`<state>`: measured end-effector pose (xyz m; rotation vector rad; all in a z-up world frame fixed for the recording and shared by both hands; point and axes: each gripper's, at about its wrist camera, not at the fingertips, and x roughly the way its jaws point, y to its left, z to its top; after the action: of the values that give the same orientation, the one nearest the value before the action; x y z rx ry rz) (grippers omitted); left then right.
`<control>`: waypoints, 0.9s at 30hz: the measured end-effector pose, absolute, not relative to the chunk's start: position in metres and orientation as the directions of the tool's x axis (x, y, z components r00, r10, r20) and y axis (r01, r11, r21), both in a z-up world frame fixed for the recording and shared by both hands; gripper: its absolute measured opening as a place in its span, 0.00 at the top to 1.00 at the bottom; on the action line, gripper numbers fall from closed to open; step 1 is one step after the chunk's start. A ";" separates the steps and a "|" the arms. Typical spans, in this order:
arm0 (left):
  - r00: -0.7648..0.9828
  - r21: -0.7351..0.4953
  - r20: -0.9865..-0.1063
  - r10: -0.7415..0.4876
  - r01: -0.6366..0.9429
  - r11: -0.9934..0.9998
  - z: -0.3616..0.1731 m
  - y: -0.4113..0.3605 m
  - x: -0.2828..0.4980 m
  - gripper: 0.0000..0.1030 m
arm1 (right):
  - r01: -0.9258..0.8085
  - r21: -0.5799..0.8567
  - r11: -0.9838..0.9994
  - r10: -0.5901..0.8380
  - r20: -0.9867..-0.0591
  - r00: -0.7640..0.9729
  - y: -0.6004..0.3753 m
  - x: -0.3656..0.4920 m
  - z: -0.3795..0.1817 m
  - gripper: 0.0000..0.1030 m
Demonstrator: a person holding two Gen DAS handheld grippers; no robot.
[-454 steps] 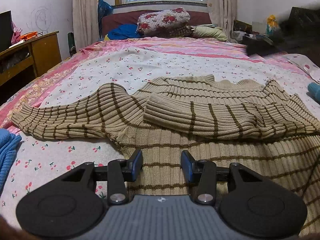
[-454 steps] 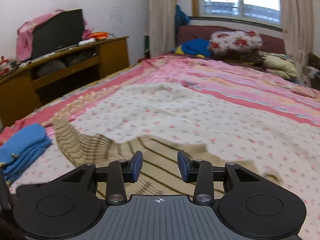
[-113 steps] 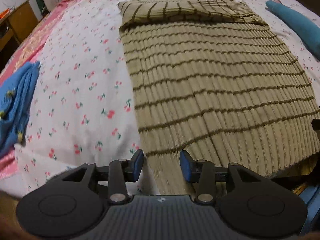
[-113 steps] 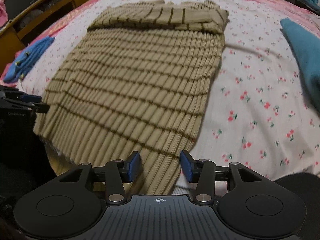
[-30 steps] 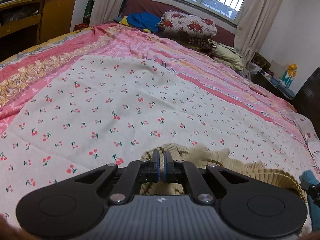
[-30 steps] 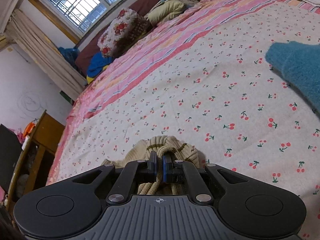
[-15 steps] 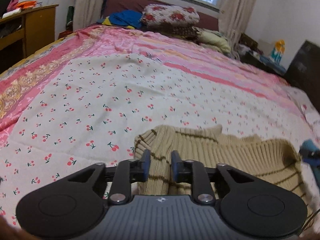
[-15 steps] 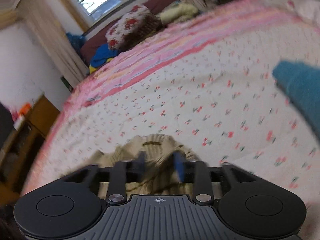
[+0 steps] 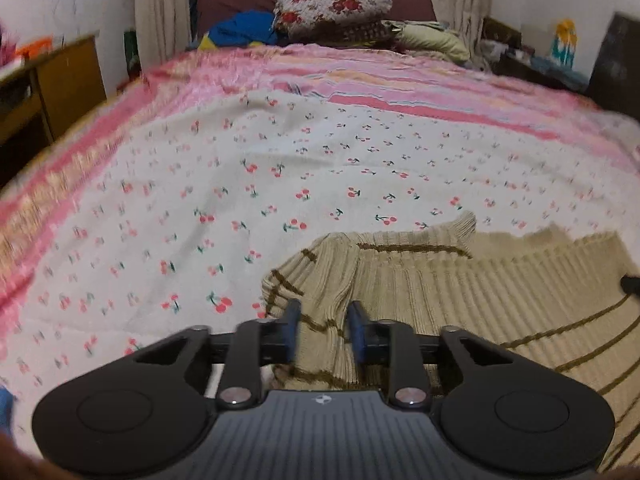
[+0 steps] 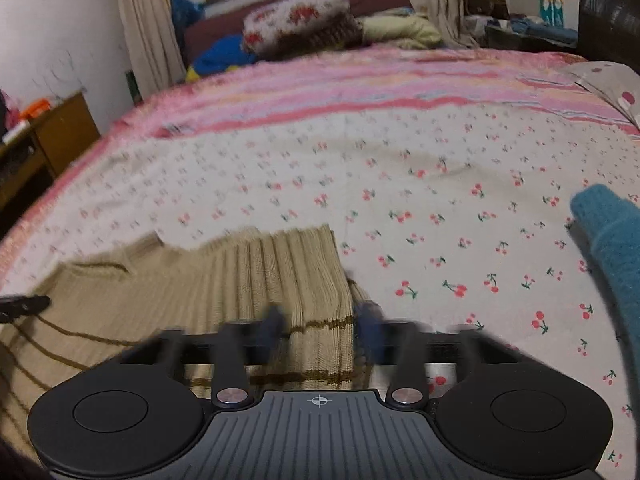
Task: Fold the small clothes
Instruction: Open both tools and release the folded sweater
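The beige ribbed sweater with brown stripes [image 9: 460, 280] lies folded on the cherry-print bedsheet [image 9: 240, 200]. My left gripper [image 9: 324, 320] hovers over its left corner; the jaws are apart and closing, with a fold of knit between them but not pinched. In the right wrist view the sweater [image 10: 240, 280] shows its right edge. Over that edge sits my right gripper [image 10: 320, 324], blurred, its jaws wide apart and closing without pressing the edge between them. Each view catches the other gripper's tip at its border.
A teal knitted garment [image 10: 612, 232] lies on the sheet to the right. Pillows and bedding [image 9: 332, 8] pile up at the headboard under the window. A wooden desk [image 9: 60, 76] stands left of the bed. Clutter and dark furniture [image 10: 520, 16] line the right wall.
Both grippers were shut on the sweater's edge a second ago; both have let go. The edge now lies flat on the sheet, and both views have rolled level and dropped slightly.
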<state>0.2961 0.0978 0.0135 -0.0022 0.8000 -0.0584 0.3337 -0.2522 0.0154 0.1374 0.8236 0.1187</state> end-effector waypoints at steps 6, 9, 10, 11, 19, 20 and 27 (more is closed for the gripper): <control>0.709 0.046 -0.705 0.007 0.035 0.998 0.015 0.092 0.296 0.78 | 0.019 0.183 0.983 0.118 -0.708 0.696 -0.266 0.338 0.018 0.94; 0.714 0.068 -0.700 0.025 0.031 0.997 0.015 0.090 0.296 0.78 | 0.024 0.154 0.988 0.095 -0.720 0.688 -0.264 0.339 0.013 0.94; 0.714 0.071 -0.700 0.028 0.031 0.997 0.015 0.090 0.296 0.78 | 0.020 0.134 0.991 0.084 -0.720 0.689 -0.262 0.339 0.011 0.94; 0.714 0.071 -0.699 0.028 0.030 0.997 0.015 0.090 0.296 0.78 | 0.017 0.122 0.992 0.077 -0.721 0.689 -0.260 0.339 0.010 0.94; 0.710 0.060 -0.704 0.022 0.029 0.998 0.018 0.091 0.296 0.78 | 0.010 0.101 0.995 0.066 -0.727 0.683 -0.258 0.339 0.015 0.84; 0.710 0.057 -0.704 0.019 0.029 0.998 0.018 0.091 0.296 0.78 | 0.011 0.099 0.995 0.064 -0.726 0.684 -0.258 0.339 0.016 0.83; 0.717 0.054 -0.697 0.015 0.032 0.998 0.026 0.090 0.291 0.77 | -0.004 0.088 0.996 0.065 -0.704 0.707 -0.255 0.330 0.030 0.82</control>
<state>0.2907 0.0899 0.0263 0.0638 0.7719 -0.0096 0.3297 -0.2547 0.0302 0.0824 0.7846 0.0386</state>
